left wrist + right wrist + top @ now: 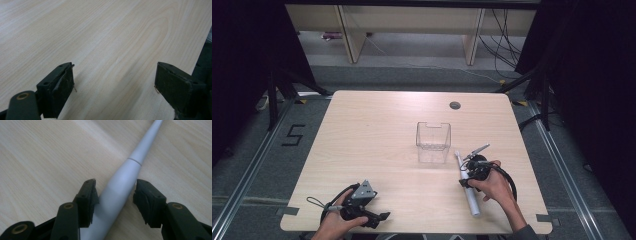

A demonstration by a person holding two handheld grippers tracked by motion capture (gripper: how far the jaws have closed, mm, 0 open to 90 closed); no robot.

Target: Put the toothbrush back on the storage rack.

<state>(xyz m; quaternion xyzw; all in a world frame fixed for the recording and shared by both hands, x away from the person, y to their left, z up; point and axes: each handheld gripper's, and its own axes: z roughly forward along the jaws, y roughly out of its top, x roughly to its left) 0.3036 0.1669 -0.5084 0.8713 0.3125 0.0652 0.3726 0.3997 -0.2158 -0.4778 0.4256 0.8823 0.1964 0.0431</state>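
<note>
On the tabletop (pixel 377 130), near right edge: white toothbrush (pixel 120 190) lay flat, head toward the clear bin (pixel 432 142).
Right tongs (pixel 115 197): jaws straddled the handle, one pad touching, not yet clamped; likely lining up a grip.
Left tongs (pixel 113 82): spread wide over bare wood, idle.

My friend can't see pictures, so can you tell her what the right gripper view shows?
A white electric toothbrush lies on a pale wooden table, between the two black jaws of the right gripper. The left jaw touches it; the right one stands just off it.
</note>
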